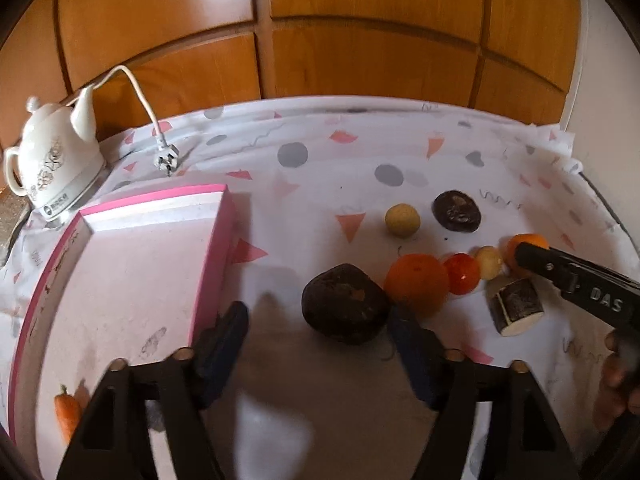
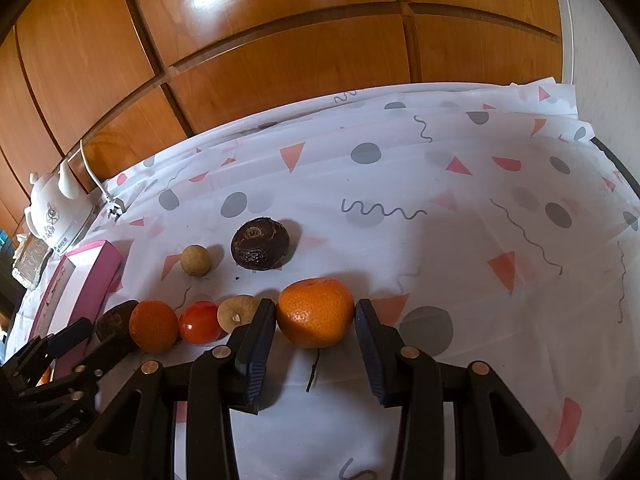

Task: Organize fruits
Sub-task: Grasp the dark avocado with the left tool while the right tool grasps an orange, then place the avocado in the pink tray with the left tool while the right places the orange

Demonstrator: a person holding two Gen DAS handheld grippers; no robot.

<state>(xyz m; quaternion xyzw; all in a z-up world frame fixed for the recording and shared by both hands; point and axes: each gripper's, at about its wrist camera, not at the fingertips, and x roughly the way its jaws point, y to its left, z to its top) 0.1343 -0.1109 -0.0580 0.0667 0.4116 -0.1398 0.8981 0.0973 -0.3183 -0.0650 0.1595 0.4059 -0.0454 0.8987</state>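
Note:
Fruits lie on the patterned tablecloth [image 2: 460,208]. My right gripper [image 2: 315,320] is open with its fingers on either side of a mandarin [image 2: 316,312], close to it. Left of it lie a pale halved fruit [image 2: 237,312], a red tomato [image 2: 199,322], another mandarin [image 2: 154,326] and a dark brown fruit [image 2: 114,322]. My left gripper [image 1: 318,322] is open around that dark brown fruit [image 1: 346,304], next to the mandarin [image 1: 418,284]. A small yellow fruit [image 1: 402,221] and a second dark fruit [image 1: 457,211] lie farther back. A pink box [image 1: 132,264] lies at the left.
A white kettle [image 1: 52,156] with a cord and plug [image 1: 166,162] stands at the far left. Wooden cabinet doors [image 1: 360,28] rise behind the table. A cut log-like piece [image 1: 518,306] lies near the right gripper's arm [image 1: 576,280].

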